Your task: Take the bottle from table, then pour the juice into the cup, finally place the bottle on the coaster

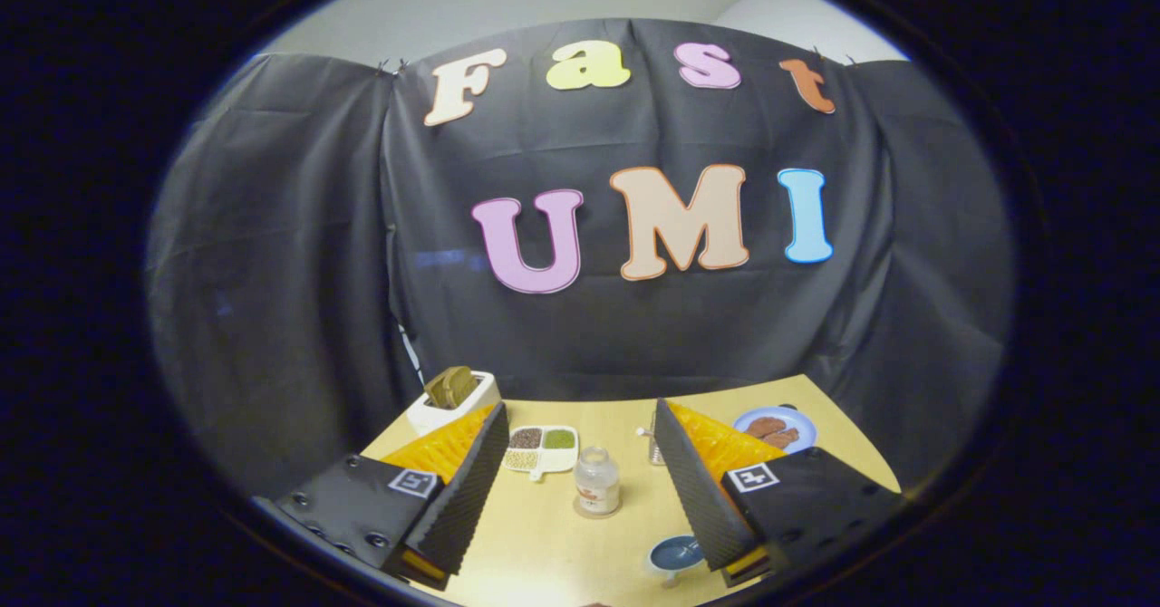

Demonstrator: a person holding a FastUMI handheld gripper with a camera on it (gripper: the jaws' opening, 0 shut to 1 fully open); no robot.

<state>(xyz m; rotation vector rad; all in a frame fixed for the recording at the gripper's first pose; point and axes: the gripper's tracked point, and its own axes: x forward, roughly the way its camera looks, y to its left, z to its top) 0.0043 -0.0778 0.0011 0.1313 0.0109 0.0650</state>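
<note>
Tongs [580, 462] agape, bottle [597, 481] apparently on coaster [595, 511] between.

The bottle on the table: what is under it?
The bottle stands on a round coaster; just its rim shows around the base, the rest is covered. The tool is open, its fingers on either side of the bottle, apart from it.

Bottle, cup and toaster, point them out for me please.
bottle [597, 483]: gripper view, middle of its clear body.
cup [674, 554]: gripper view, blue bowl.
toaster [450, 405]: gripper view, white front.
</note>
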